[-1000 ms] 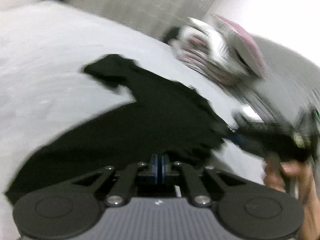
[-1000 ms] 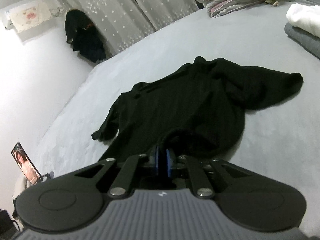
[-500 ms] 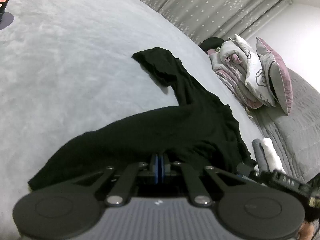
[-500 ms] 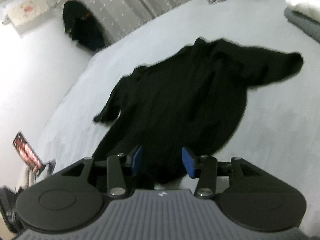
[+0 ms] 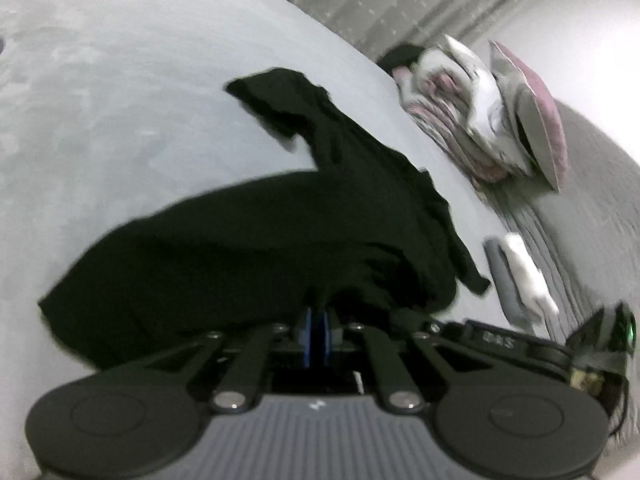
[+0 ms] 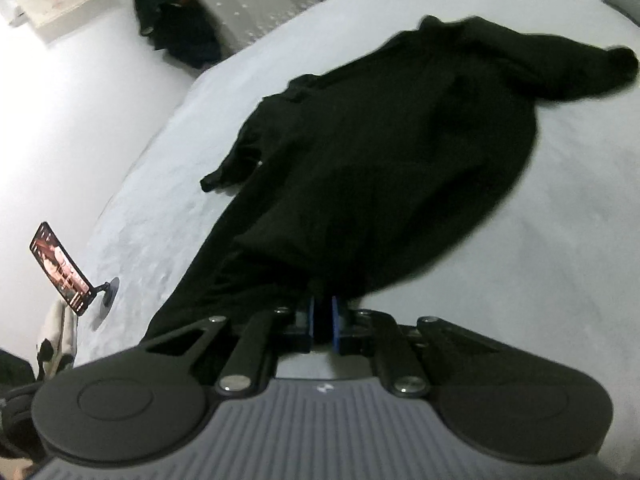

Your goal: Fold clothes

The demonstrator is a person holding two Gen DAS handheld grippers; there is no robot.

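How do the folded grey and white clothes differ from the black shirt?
The black shirt lies spread and rumpled across the bed; the folded grey and white clothes sit compact, untouched. Both grippers, left and right, are shut on the shirt's edge. Both rest on the bed.

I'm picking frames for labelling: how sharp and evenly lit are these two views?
Left wrist view: motion-smeared, the folded bedding streaky. Right wrist view: softer blur, wall at left blown out, the black shirt a near-featureless dark mass. Both bend the bed fisheye-style.
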